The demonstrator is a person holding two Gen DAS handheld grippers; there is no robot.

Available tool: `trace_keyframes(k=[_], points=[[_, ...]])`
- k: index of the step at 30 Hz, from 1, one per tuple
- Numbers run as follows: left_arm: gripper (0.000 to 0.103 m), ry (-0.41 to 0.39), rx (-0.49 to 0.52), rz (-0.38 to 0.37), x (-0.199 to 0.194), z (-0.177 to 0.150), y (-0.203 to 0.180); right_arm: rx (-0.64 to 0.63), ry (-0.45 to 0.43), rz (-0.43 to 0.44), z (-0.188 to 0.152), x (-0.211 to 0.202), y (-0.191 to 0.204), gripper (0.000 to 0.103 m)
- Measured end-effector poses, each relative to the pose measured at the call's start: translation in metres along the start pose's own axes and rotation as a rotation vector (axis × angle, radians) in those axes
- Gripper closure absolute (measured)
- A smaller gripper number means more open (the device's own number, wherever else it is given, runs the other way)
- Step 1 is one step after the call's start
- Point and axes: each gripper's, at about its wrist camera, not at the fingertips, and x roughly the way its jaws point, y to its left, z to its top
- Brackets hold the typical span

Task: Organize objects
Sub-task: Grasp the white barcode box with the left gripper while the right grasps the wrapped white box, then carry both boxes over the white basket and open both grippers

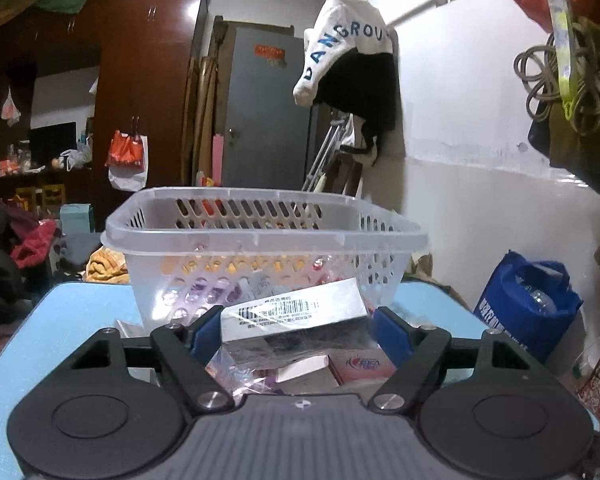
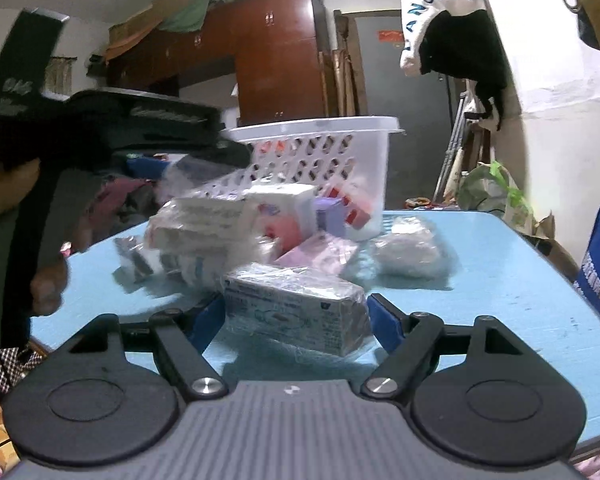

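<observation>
In the left wrist view my left gripper (image 1: 296,326) is shut on a plastic-wrapped box with a barcode (image 1: 296,312), held just in front of the clear slotted basket (image 1: 260,236), above a pile of small boxes (image 1: 340,364). In the right wrist view my right gripper (image 2: 296,316) is shut on a wrapped white box with blue print (image 2: 296,308), low over the blue table (image 2: 480,280). Beyond it lies a pile of wrapped boxes (image 2: 228,224) and the white basket (image 2: 340,152). The left gripper's body (image 2: 140,120) hovers at upper left, blurred.
A crumpled clear bag (image 2: 408,248) lies to the right of the pile. A blue shopping bag (image 1: 528,304) stands beside the table at right. A person's hand (image 2: 48,280) is at the left edge. Wardrobe, door and hanging clothes stand behind.
</observation>
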Motion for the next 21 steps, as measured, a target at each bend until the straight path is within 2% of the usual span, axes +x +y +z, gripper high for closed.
trace_keyframes(k=[10, 14, 18, 21], points=[[0.021, -0.061, -0.028, 0.009, -0.019, 0.004, 0.03, 0.012, -0.033, 0.003, 0.027, -0.005, -0.026, 0.023], [0.021, -0.071, -0.034, -0.013, -0.023, 0.01, 0.039, -0.018, -0.051, 0.026, 0.045, -0.001, -0.028, 0.023], [0.021, -0.076, -0.029, -0.091, -0.021, 0.058, 0.046, -0.045, -0.093, 0.07, 0.093, 0.009, -0.025, 0.023], [0.021, -0.1, 0.022, -0.078, -0.012, 0.106, 0.044, -0.058, -0.096, 0.171, 0.147, 0.031, -0.017, 0.024]])
